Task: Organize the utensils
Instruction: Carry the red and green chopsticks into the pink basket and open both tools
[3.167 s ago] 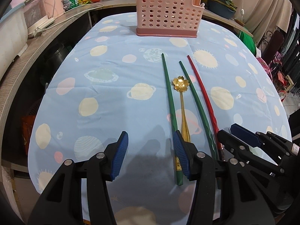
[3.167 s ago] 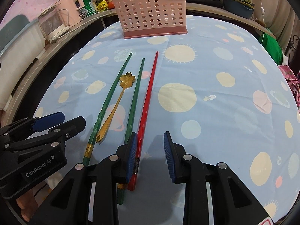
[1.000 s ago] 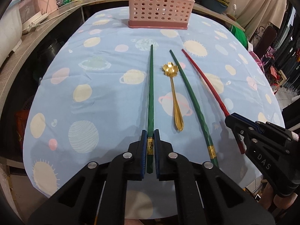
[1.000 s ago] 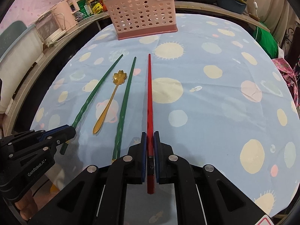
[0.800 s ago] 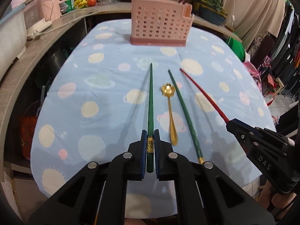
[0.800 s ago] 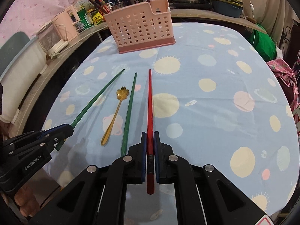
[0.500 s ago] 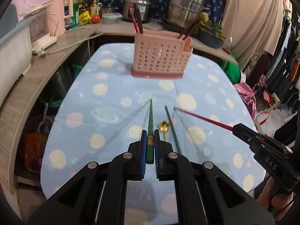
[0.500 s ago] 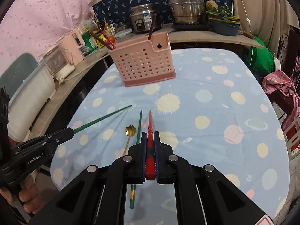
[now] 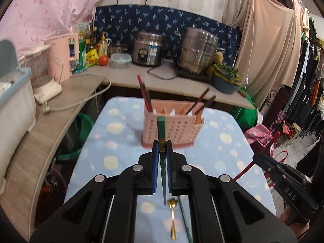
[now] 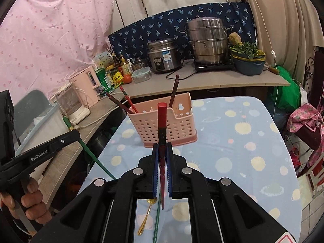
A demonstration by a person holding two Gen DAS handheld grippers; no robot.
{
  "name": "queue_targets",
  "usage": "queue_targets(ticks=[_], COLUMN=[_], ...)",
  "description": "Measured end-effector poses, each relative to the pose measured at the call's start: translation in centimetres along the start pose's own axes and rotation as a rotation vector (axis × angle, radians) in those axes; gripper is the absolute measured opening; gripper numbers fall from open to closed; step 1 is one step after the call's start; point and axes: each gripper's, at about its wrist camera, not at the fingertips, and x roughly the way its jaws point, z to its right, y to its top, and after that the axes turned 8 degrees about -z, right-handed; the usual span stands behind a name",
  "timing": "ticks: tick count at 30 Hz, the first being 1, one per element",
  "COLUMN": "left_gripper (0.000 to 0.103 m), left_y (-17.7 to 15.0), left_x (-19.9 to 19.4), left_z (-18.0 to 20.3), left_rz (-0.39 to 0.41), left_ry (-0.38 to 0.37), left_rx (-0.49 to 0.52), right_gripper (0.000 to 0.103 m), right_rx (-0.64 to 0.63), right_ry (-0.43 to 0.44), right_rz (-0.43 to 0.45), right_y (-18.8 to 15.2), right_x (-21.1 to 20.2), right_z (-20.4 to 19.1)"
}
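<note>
Second green chopstick (image 10: 156, 229): lower end cut off by bottom frame edge, upper part hidden behind right gripper (image 10: 162, 170). Gold spoon (image 10: 144, 220): bowl partly hidden. Basket (image 9: 174, 127): blurred; contents' lower ends hidden inside.

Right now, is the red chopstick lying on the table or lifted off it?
Lifted: the right gripper is shut on the red chopstick, its tip hanging above the tablecloth.
</note>
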Motion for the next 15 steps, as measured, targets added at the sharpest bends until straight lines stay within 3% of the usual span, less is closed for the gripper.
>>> queue_targets(ticks=[15], left_gripper=[0.007], left_y=[12.0], left_x=[-2.0], left_z=[0.5], left_rz=[0.27], left_ry=[-0.007], left_rx=[-0.04], right_gripper=[0.007], right_rx=[0.073], right_ry=[0.029], right_rz=[0.269], right_y=[12.5], right_x=[1.1], right_z=[-0.4])
